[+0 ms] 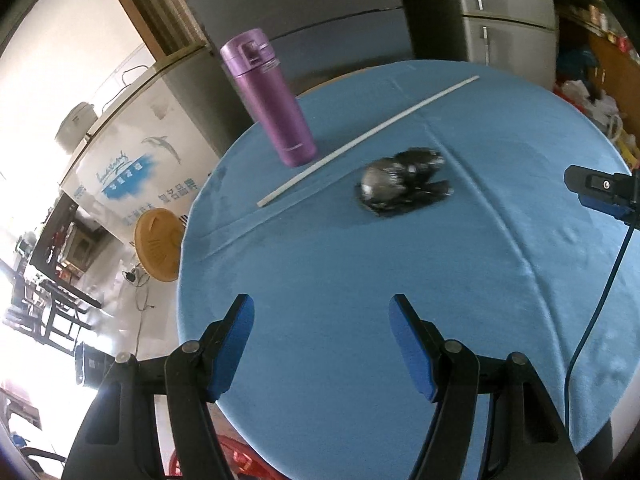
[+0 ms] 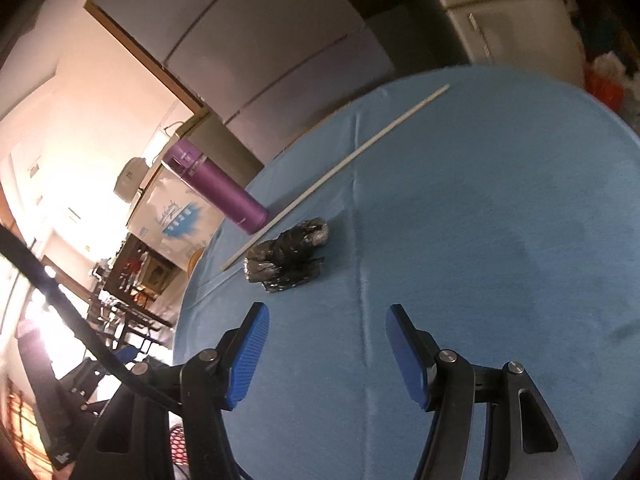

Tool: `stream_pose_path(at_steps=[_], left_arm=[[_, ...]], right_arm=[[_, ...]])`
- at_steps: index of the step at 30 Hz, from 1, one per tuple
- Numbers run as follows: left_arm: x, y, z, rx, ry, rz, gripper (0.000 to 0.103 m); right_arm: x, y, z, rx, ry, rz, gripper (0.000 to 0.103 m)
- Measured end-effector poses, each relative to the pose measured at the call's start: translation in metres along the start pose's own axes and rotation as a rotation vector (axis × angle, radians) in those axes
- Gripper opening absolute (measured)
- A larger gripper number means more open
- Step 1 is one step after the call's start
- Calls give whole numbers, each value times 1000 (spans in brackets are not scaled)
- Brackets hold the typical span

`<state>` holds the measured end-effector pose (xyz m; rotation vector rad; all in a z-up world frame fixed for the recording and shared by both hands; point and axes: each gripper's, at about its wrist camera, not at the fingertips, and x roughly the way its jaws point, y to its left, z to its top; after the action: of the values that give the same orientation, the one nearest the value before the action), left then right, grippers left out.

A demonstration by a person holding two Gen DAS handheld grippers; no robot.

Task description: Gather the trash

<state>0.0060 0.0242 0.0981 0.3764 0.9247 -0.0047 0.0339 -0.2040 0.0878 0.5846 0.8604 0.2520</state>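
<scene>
Since nothing's been grabbed yet, the crumpled black wrapper (image 1: pixel 404 184) lies loose mid-table, just beside the white stick (image 1: pixel 368 136) and near the upright purple flask (image 1: pixel 268 96). Left gripper (image 1: pixel 322 344) and right gripper (image 2: pixel 326 354) both hang short of it, jaws apart, empty. Round table, blue cloth (image 1: pixel 360 280). Fridge (image 1: pixel 508 12) behind, red basket (image 1: pixel 236 460) below the edge, probably the bin.

The left gripper (image 1: pixel 322 346) has two black plastic fingers (image 1: pixel 200 380), each faced with a blue ribbed pad and joined by round silver pivot screws. The right gripper (image 2: pixel 327 354) is built the same: black arms with cut-out slots, blue ribbed pads (image 2: pixel 246 360), silver screws. A black cable (image 2: pixel 72 312) crosses beside it.
</scene>
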Motion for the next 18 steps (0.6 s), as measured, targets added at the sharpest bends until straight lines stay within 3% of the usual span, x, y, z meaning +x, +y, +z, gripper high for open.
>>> stream_pose_path(at_steps=[5,18], left_arm=[[31,7,26,17,-12,-48,71],[140,-14,109,16,26,-344,71]], right_arm=[[21,4,7,28,-5,-2,65],[35,-21,4,74,16,-45,65]])
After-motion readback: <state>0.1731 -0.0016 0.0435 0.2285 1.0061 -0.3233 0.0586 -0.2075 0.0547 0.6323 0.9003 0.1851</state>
